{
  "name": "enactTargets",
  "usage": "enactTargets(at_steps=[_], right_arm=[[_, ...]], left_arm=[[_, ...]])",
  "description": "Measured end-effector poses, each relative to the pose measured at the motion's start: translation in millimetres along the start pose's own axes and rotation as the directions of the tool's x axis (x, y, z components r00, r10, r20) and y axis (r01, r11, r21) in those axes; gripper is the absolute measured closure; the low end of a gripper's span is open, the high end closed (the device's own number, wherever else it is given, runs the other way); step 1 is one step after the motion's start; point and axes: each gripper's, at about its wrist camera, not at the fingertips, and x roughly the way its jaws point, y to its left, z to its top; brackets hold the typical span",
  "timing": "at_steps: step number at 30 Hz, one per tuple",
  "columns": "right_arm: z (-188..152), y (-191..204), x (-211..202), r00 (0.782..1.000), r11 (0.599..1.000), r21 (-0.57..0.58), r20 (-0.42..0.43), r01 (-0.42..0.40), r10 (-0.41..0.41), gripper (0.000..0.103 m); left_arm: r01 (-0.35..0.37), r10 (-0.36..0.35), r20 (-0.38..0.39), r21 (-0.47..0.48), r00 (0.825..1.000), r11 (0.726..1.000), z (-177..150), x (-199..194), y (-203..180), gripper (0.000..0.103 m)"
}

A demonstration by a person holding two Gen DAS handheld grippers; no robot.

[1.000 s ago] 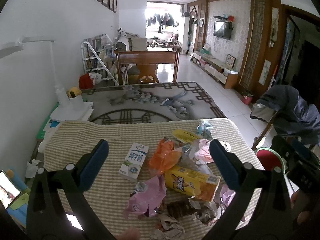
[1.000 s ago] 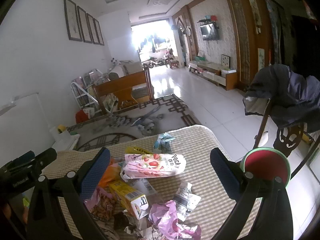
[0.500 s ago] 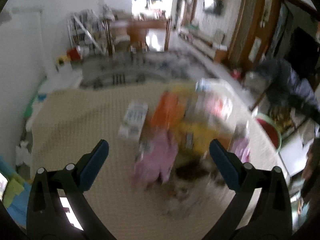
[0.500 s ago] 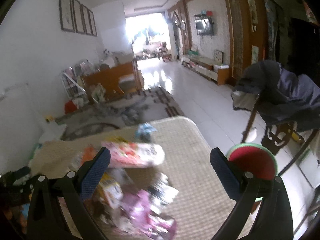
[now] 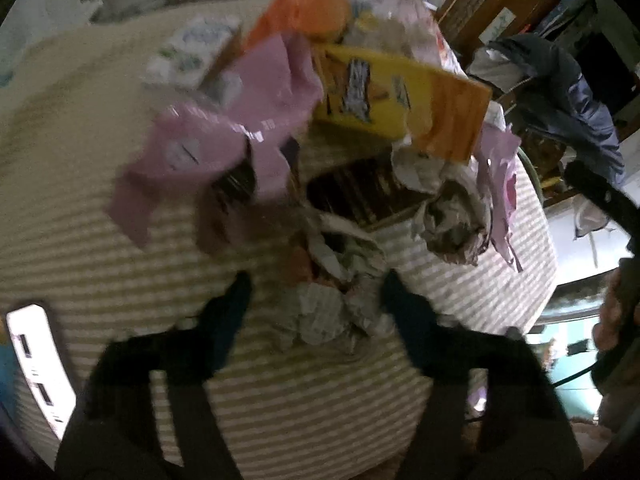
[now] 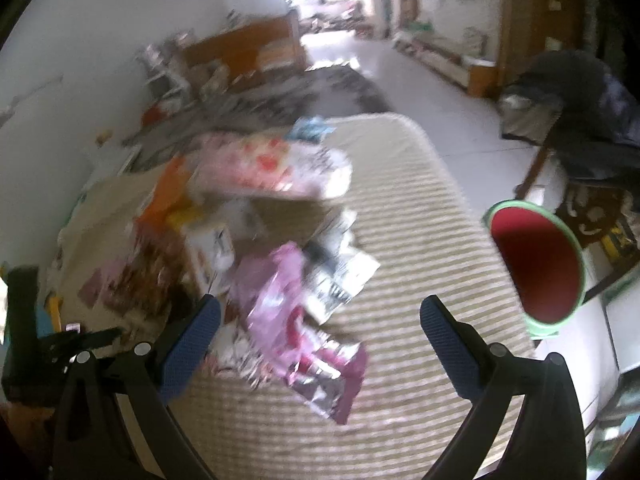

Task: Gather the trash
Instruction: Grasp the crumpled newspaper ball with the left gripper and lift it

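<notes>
A heap of trash lies on a table under a striped beige cloth [image 5: 100,248]. In the left wrist view my left gripper [image 5: 316,300] is low over the cloth, open, its fingers on either side of a crumpled paper wad [image 5: 328,312]. Beyond it lie a second paper wad [image 5: 452,216], a pink bag [image 5: 224,128] and a yellow snack box [image 5: 392,96]. In the right wrist view my right gripper [image 6: 320,328] is open above a shiny pink wrapper [image 6: 304,332]. A red bin with a green rim [image 6: 540,264] stands beside the table on the right.
A white milk carton [image 5: 196,52] and orange wrapper [image 5: 304,12] lie at the far side of the heap. A strawberry snack bag [image 6: 276,168] tops the pile. A phone [image 5: 40,364] lies at the left edge. A chair with a dark jacket [image 6: 580,108] stands right.
My left gripper has dropped down and forward to the crumpled paper, and its jaws have narrowed around it. My right gripper has tipped down toward the pink wrapper and stays open.
</notes>
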Motion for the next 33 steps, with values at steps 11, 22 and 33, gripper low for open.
enactTargets(at_steps=[11,22,33], right_arm=[[-1.6,42.7,6.8,0.979,0.972,-0.127,-0.073,-0.198,0.190,0.016],[-19.1,86.7,57.9,0.971,0.937,-0.309,-0.218,-0.164,0.098,0.049],[-24.5,91.8,74.4,0.970,0.918,-0.373,-0.239,-0.137,0.047,0.048]], left_arm=[[0.006,-0.017,0.127,0.083,0.992,0.997,1.9,-40.1,-16.7,0.069],[-0.025,0.006,0.280,0.064,0.960,0.998,23.2,-82.0,-14.0,0.068],[-0.022,0.004,0.295,0.058,0.956,0.998,22.8,-85.5,-9.3,0.067]])
